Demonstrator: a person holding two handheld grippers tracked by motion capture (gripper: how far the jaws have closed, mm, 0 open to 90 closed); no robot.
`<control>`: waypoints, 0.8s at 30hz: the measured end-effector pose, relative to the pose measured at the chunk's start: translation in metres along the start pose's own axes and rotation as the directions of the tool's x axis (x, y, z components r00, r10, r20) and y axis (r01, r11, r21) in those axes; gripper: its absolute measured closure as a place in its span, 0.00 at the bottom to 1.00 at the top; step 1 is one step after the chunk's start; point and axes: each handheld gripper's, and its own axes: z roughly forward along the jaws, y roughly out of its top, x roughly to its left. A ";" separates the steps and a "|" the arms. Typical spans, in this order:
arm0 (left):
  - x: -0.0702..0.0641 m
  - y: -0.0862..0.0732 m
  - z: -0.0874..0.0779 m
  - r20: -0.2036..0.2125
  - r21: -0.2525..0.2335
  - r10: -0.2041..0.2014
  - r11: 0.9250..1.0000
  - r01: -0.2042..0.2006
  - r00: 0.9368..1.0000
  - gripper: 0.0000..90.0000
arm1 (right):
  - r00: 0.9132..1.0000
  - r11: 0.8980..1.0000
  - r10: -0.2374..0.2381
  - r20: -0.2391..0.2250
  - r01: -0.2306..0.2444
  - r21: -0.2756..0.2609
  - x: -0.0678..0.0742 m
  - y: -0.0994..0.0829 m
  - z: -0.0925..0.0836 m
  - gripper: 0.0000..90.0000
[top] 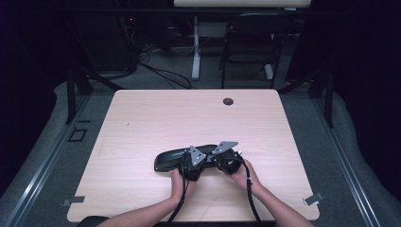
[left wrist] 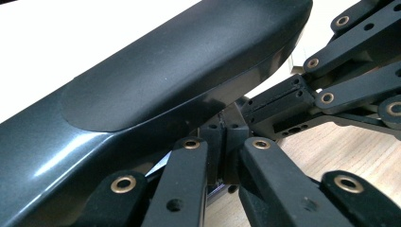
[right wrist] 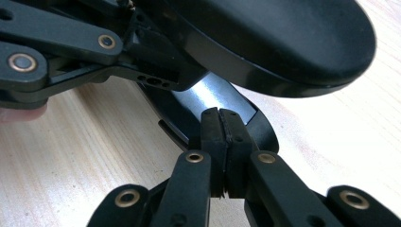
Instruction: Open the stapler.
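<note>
A long dark grey case (top: 171,161) with a glossy rounded shell lies on the pale wooden table (top: 189,118), near its front edge. Its upper shell (right wrist: 283,42) stands raised over a lower part with a silvery strip (right wrist: 213,97). My left gripper (top: 195,161) is at the case's right end, its jaws pressed together under the shell (left wrist: 156,90) with nothing visibly between them. My right gripper (top: 221,158) comes in from the right and meets the same end. Its pads (right wrist: 212,132) are shut against each other just in front of the lower part.
The other gripper's black linkage (left wrist: 350,85) crowds close to my left jaws. A round cable hole (top: 228,101) sits at the table's far edge. Beyond the table stand a chair (top: 250,42) and a desk leg (top: 195,47) on a dark floor with cables.
</note>
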 end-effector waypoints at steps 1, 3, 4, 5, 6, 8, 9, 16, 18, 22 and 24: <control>0.000 0.000 0.000 0.000 0.000 0.000 1.000 0.000 1.000 1.00 | 1.000 1.000 -0.001 0.001 0.001 0.000 0.000 0.000 0.000 1.00; 0.000 0.000 0.000 0.000 0.000 -0.001 1.000 0.001 1.000 1.00 | 1.000 1.000 0.000 0.003 0.000 0.000 0.000 0.000 0.000 1.00; 0.000 0.000 0.000 -0.001 0.000 0.000 1.000 0.000 1.000 1.00 | 1.000 1.000 -0.001 0.000 0.001 0.001 0.000 0.000 0.000 1.00; 0.000 0.000 0.000 0.000 -0.001 -0.001 1.000 0.001 1.000 1.00 | 1.000 1.000 -0.001 0.003 0.001 0.000 0.000 0.000 0.000 1.00; 0.000 0.000 0.000 -0.003 0.000 -0.001 1.000 0.001 1.000 1.00 | 1.000 1.000 0.000 0.004 0.000 0.000 0.000 0.000 0.000 1.00; 0.000 0.000 -0.001 -0.009 0.003 0.002 1.000 -0.002 1.000 1.00 | 1.000 1.000 0.001 0.002 -0.001 -0.001 0.000 0.000 0.000 1.00; 0.000 0.000 -0.001 -0.009 0.003 0.002 1.000 -0.002 1.000 1.00 | 1.000 1.000 0.001 0.002 -0.001 -0.001 0.000 0.000 0.000 1.00; 0.000 0.001 -0.001 -0.014 0.002 0.001 1.000 -0.001 1.000 1.00 | 1.000 1.000 0.001 0.001 -0.001 -0.004 0.001 0.000 0.000 1.00; 0.000 0.001 -0.001 -0.013 0.002 0.000 1.000 0.000 1.000 1.00 | 1.000 1.000 0.004 0.001 -0.004 -0.007 0.001 0.000 0.000 1.00; 0.000 0.001 -0.001 -0.012 0.002 -0.002 1.000 0.002 1.000 1.00 | 1.000 1.000 0.007 0.007 -0.007 -0.011 0.002 0.000 0.001 1.00; 0.000 0.001 -0.001 -0.009 0.003 -0.001 1.000 0.001 1.000 1.00 | 1.000 1.000 0.001 0.006 -0.001 -0.012 0.001 0.000 0.001 1.00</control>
